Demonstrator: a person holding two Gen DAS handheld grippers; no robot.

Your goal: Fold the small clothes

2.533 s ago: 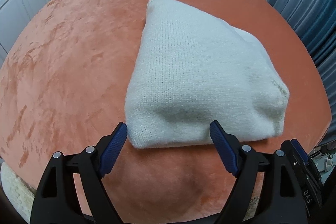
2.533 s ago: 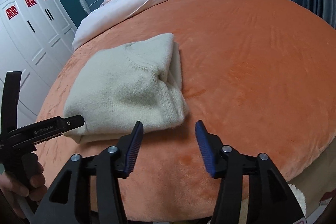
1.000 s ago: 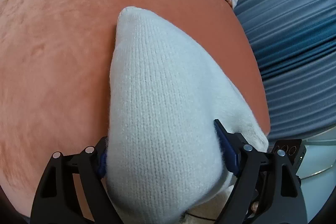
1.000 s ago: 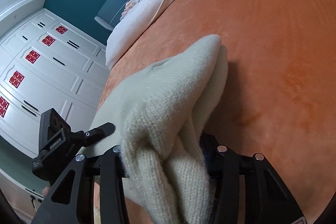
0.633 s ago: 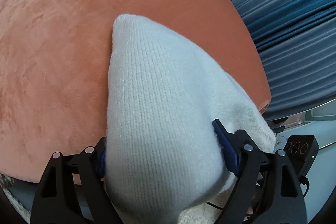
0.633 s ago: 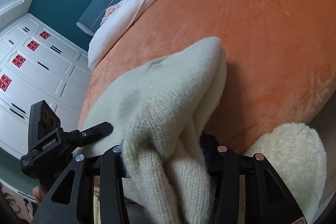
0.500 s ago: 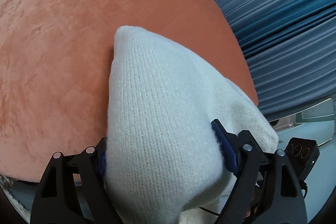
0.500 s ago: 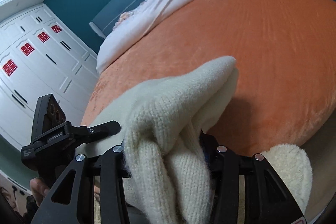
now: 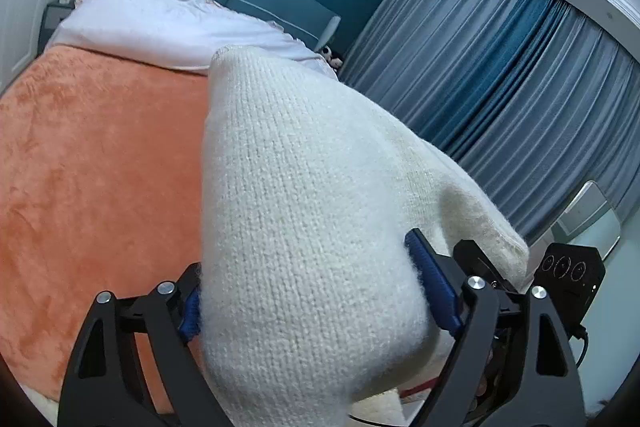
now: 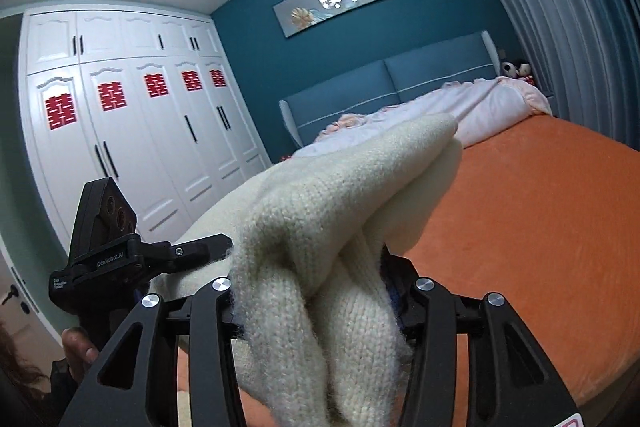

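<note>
A folded cream knitted sweater (image 9: pixel 312 211) hangs in the air above the orange blanket (image 9: pixel 80 167), carried by both grippers. My left gripper (image 9: pixel 312 297) has its blue pads (image 9: pixel 434 287) against the thick folded edge, and its jaws are opening with the sweater between them. In the right wrist view the sweater (image 10: pixel 320 219) bulges up between the fingers of my right gripper (image 10: pixel 314 293), whose jaws are also opening while the knit fills the gap. The left gripper (image 10: pixel 120 259) shows there at the sweater's left end, with a hand on it.
The bed's orange blanket (image 10: pixel 540 227) lies below and to the right. A white duvet (image 9: pixel 160 31) is heaped by the blue headboard (image 10: pixel 380 87). White wardrobes (image 10: pixel 140 147) line the left wall and blue curtains (image 9: pixel 500 87) the right. A cream rug lies beside the bed.
Both grippers have risen and tilted up with the sweater, which left the blanket. The views now show the walls, wardrobes and curtains instead of mostly bed.
</note>
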